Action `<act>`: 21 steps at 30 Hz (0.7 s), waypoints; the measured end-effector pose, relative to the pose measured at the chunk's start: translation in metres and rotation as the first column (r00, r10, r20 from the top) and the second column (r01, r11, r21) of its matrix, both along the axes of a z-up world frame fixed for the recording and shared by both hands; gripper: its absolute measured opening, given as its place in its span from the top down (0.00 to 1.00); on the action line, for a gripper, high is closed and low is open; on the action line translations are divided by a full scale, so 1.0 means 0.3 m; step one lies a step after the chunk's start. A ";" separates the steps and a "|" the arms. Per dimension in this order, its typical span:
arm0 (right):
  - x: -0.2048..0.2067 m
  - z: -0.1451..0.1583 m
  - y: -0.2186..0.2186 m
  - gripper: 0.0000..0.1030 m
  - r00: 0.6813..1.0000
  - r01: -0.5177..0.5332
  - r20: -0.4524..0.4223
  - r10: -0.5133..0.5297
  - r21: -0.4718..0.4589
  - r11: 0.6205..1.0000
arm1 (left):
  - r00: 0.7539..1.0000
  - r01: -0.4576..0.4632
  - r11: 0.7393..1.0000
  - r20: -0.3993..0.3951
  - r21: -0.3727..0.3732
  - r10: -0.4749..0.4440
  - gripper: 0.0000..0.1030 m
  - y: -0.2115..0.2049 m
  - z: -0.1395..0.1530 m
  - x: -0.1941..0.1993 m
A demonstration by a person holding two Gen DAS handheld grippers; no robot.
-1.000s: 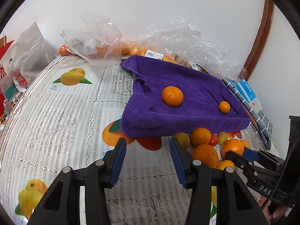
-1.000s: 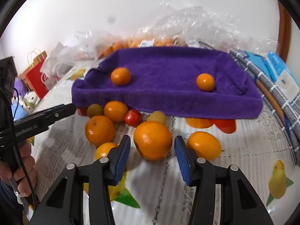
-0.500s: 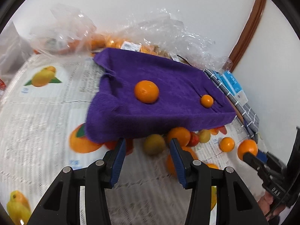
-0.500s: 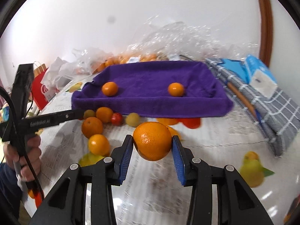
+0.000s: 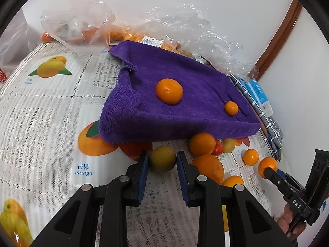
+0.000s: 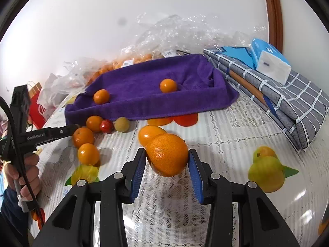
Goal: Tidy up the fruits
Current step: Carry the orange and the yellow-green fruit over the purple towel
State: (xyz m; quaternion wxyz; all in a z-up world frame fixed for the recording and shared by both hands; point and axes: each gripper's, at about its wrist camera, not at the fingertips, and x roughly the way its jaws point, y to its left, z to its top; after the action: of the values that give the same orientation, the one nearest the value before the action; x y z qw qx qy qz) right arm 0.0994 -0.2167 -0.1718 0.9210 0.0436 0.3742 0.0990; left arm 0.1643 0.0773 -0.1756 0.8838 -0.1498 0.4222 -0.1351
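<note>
A purple towel lies on the table with two oranges on it, a large one and a small one. Loose fruit lies in front of its near edge. My left gripper has its blue pads on either side of a yellow-green fruit on the table; whether they press it I cannot tell. My right gripper is shut on a large orange and holds it above the table. The towel also shows in the right wrist view.
Several oranges, a red fruit and a greenish one lie by the towel. Clear plastic bags of oranges sit behind it. A folded checked cloth with a blue-white box lies at the right.
My left gripper moved forward to the yellow-green fruit and its pads closed in around it. My right gripper closed on the large orange and lifted it off the table.
</note>
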 end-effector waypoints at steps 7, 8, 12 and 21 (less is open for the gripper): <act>-0.006 0.003 0.001 0.60 1.000 -0.013 0.016 0.013 0.008 1.000 | 0.998 0.038 0.999 0.050 0.025 -0.039 0.74 -0.026 0.012 -0.005; -0.008 0.005 -0.005 0.60 1.000 -0.013 0.019 0.013 0.015 1.000 | 0.996 0.051 0.998 0.070 0.028 -0.052 0.74 -0.034 0.019 -0.011; -0.005 0.002 -0.024 0.60 1.000 0.016 0.011 -0.016 0.036 0.999 | 0.993 0.082 0.996 0.086 0.040 -0.085 0.74 -0.050 0.027 -0.015; -0.020 0.011 -0.020 0.60 0.999 0.019 0.038 -0.020 0.030 0.999 | 0.989 0.083 0.997 0.125 0.007 -0.083 0.74 -0.033 0.049 -0.037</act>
State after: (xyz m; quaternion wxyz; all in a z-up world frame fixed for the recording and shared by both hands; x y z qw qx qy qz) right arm 0.0935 -0.2229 -0.1685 0.9282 0.0591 0.3546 0.0964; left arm 0.1530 0.0673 -0.1610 0.9023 -0.1226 0.3719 -0.1804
